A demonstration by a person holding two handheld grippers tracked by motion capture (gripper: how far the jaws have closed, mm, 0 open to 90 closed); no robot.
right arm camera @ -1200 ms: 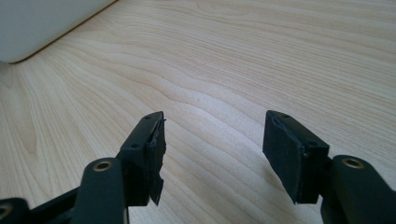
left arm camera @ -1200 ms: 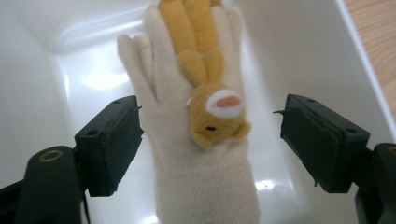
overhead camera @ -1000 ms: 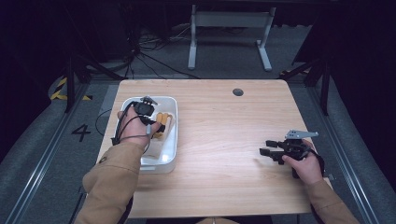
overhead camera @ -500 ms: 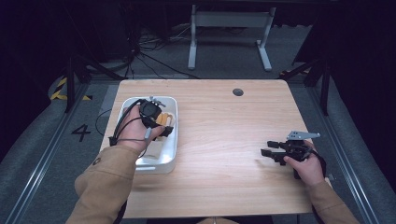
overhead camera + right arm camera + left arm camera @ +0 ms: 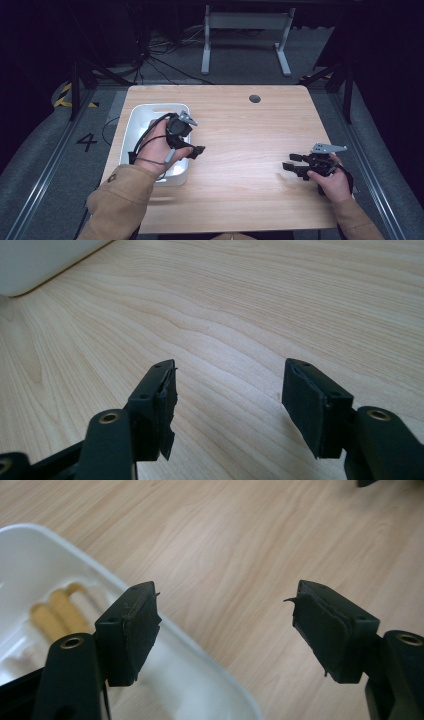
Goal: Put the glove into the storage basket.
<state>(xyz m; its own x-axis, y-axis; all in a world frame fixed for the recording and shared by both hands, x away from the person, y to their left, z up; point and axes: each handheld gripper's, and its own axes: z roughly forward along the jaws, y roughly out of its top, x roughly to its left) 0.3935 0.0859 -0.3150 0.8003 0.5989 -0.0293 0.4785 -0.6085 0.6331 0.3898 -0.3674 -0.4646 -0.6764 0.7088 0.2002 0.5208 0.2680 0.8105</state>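
Left tool (image 5: 192, 150) hovers over the white tray's (image 5: 134, 125) right rim, jaws spread and empty; tan sticks (image 5: 57, 611) lie just beside it in the tray.

The right gripper (image 5: 227, 405), a pair of black jaws with worn, ragged rubber pads, stood wide apart with nothing between them, hanging low over the pale, wavy-grained wooden table (image 5: 260, 305). Bare tabletop showed in the gap between the jaws and stretched on beyond them. Well beyond the left jaw, at the far left of the table, sat the rounded corner of a white plastic bin (image 5: 40, 262), resting on the wood.
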